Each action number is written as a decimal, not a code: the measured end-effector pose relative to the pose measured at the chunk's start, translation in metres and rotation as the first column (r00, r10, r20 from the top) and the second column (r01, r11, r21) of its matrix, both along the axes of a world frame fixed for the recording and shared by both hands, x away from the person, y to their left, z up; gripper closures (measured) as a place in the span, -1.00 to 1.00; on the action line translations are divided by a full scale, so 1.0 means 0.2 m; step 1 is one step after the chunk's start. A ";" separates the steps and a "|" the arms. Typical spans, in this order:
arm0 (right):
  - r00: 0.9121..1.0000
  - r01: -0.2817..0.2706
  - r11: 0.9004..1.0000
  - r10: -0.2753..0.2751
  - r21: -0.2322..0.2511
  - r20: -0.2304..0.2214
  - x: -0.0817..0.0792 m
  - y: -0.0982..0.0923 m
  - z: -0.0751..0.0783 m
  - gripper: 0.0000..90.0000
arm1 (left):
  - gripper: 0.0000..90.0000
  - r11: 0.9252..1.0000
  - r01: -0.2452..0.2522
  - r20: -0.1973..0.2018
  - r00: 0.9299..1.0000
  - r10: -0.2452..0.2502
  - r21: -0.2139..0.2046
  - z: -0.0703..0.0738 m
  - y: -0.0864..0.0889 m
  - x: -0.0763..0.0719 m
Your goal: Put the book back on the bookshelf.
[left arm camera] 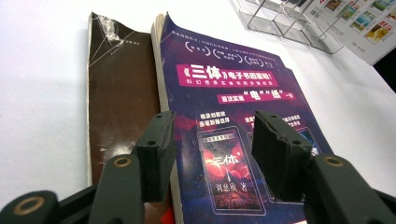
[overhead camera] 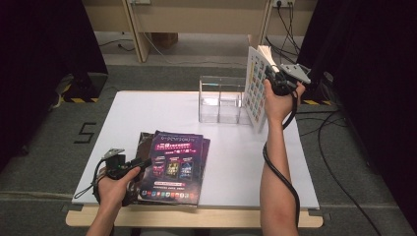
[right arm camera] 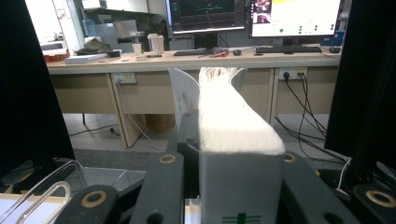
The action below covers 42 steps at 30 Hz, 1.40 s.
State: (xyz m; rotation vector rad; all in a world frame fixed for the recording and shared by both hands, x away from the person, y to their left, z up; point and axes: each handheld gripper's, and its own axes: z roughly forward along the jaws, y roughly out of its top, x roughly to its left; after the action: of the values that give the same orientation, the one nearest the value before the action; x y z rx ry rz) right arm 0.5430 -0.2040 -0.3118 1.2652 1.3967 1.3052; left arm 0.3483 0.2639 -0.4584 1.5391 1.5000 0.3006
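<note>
High view: the right gripper point(overhead camera: 273, 78) holds a white book point(overhead camera: 256, 88) with small colourful pictures upright over a clear organiser point(overhead camera: 222, 101). Left gripper view: open jaws above a purple book point(left arm camera: 233, 116). Right gripper view: jaws clamp the book's thick pale pages point(right arm camera: 231, 126).

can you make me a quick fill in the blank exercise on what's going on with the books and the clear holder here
1. The right gripper holds a white book upright beside the clear ____ organizer.
2. The left gripper hovers with its jaws ____ over the purple book.
3. The purple book lies on top of a ____ book.
4. Both of those books lie flat on the ____ table.

Missing words: plastic; open; brown; white
</note>
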 end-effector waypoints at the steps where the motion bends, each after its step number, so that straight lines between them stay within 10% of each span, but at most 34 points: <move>1: 1.000 0.000 1.000 0.000 0.000 0.000 0.00 0.00 0.00 0.66 | 0.08 1.000 0.001 0.000 1.000 -0.001 0.000 0.00 0.00 0.00; 26: 0.997 -0.019 0.998 0.015 -0.054 -0.078 -0.17 0.00 -0.09 0.63 | 0.08 1.000 0.002 0.011 1.000 -0.002 0.002 0.01 0.00 -0.01; 42: 0.992 -0.047 0.998 0.043 -0.036 -0.115 -0.12 -0.03 -0.05 0.50 | 0.07 1.000 0.003 0.009 1.000 -0.003 0.001 0.01 0.00 -0.01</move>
State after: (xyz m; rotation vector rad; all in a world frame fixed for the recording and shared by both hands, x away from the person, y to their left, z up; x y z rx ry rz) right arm 0.5186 -0.2091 -0.3223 1.3069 1.5318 1.2463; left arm 0.3463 0.2637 -0.4564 1.5385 1.4906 0.3068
